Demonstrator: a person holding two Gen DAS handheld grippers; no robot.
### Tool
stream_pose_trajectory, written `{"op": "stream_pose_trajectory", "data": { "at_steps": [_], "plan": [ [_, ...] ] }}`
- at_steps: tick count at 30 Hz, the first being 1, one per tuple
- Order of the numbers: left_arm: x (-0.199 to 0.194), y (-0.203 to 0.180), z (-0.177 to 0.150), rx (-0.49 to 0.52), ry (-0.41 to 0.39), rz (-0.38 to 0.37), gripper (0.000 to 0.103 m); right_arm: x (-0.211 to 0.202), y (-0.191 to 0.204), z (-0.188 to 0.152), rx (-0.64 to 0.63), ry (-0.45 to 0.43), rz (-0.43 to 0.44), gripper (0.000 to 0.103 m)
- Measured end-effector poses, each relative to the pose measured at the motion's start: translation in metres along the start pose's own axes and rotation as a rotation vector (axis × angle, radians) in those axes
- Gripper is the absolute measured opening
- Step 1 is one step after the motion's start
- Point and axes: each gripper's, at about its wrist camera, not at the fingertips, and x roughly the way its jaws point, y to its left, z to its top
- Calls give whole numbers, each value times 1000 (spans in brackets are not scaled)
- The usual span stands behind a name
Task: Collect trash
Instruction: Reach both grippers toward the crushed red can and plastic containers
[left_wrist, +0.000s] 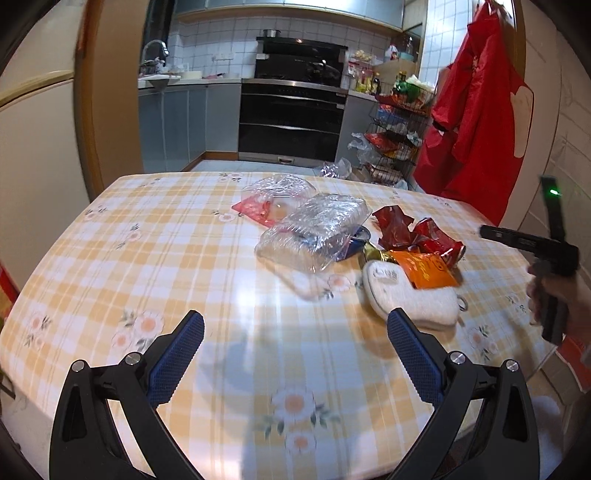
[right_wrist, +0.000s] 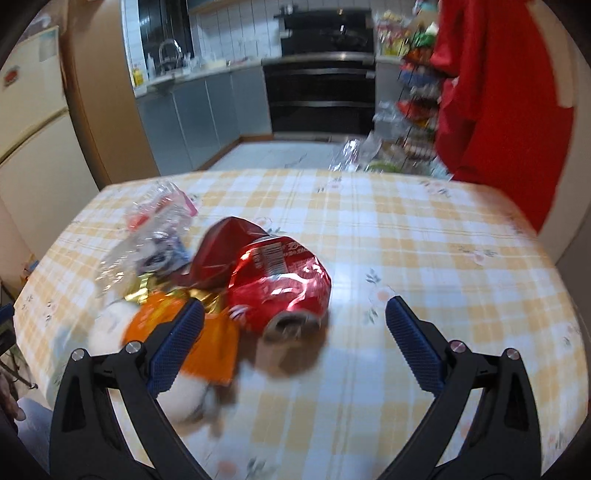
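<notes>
A pile of trash lies on the yellow checked tablecloth (left_wrist: 147, 251). It holds a crushed clear plastic box (left_wrist: 314, 229), a clear bag over a red packet (left_wrist: 277, 199), red foil wrappers (left_wrist: 395, 221), an orange packet (left_wrist: 424, 271) and a white sock (left_wrist: 410, 299). My left gripper (left_wrist: 295, 332) hovers open over bare cloth, short of the pile. In the right wrist view, a crushed red can (right_wrist: 280, 280) lies just ahead of my open right gripper (right_wrist: 295, 319), whose left finger overlaps the orange packet (right_wrist: 207, 343). Neither gripper holds anything.
A person's hand grips the other gripper's handle (left_wrist: 554, 288) at the table's right edge. Beyond the table is a kitchen with an oven (left_wrist: 291, 118), a wire rack of snacks (left_wrist: 395, 125) and red garments (left_wrist: 476, 110) hanging on the right.
</notes>
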Motion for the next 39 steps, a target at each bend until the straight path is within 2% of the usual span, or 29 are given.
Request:
{"op": "stream_pose_trajectory", "data": {
  "at_steps": [3,9,12,19,22,25,30,37,39],
  "plan": [
    [21,-2,14,27,10,-5,97,45,-14,17,28,71,27,97],
    [60,-11,36,78,46,-39,97,96,-30,23,118,181,101,95],
    [78,-17,42,131,59,-42,97,106,-28,19,126,212,131,87],
    [124,-29,49,274,112,-34,97,113,-25,12,150,248,218,82],
    [139,-25,50,271,140,-35,97,114,-24,13,150,249,234,78],
    [149,-23,53,251,154,-44,97,113,-24,12,172,260,283,64],
    [157,-28,52,299,163,-31,96,100,-24,15,193,246,324,35],
    [171,-38,50,382,178,-10,95,63,-17,23,181,170,354,20],
    [178,-38,50,400,187,2,90,53,-16,25,184,146,351,15]
  ]
}}
